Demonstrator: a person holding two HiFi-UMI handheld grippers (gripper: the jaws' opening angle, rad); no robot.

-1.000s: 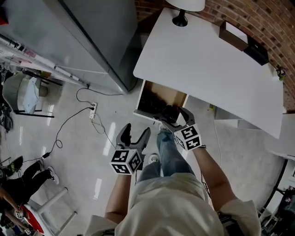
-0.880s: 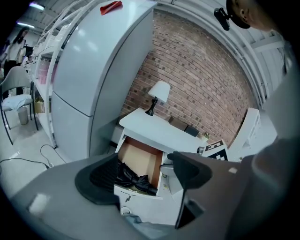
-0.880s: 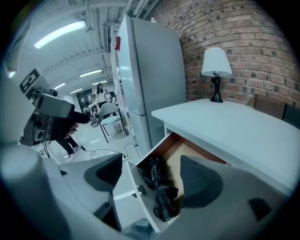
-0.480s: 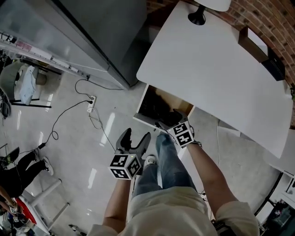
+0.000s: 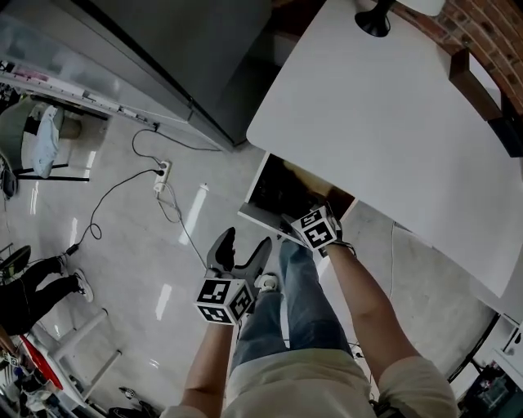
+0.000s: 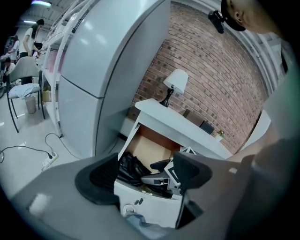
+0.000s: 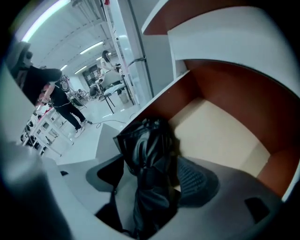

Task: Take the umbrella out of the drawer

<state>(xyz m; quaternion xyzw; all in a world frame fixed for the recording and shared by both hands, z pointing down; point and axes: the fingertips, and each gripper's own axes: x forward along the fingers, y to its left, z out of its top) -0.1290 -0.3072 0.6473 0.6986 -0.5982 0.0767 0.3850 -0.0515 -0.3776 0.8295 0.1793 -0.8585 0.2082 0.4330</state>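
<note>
The white drawer (image 5: 263, 215) under the table stands pulled out, with a folded black umbrella (image 7: 147, 157) lying at its near end on the pale drawer floor (image 7: 220, 136). My right gripper (image 7: 152, 182) reaches down into the drawer, open, one jaw on each side of the umbrella. In the head view the right gripper (image 5: 307, 211) shows mostly as its marker cube over the drawer's front. My left gripper (image 5: 243, 246) hangs open and empty above the floor, short of the drawer. Through the left gripper (image 6: 145, 176) I see the drawer front (image 6: 150, 206), the umbrella (image 6: 130, 167) and the right gripper (image 6: 161, 171).
A white table (image 5: 384, 122) covers the drawer's back; a lamp (image 5: 376, 16) and a brown box (image 5: 474, 77) stand on it. A tall grey cabinet (image 5: 188, 49) rises left of the drawer. A power strip (image 5: 161, 175) with cable lies on the floor. The person's legs (image 5: 294, 286) stand below the drawer.
My right gripper has moved forward and down into the drawer, its jaws now around the umbrella. The left gripper has barely moved.
</note>
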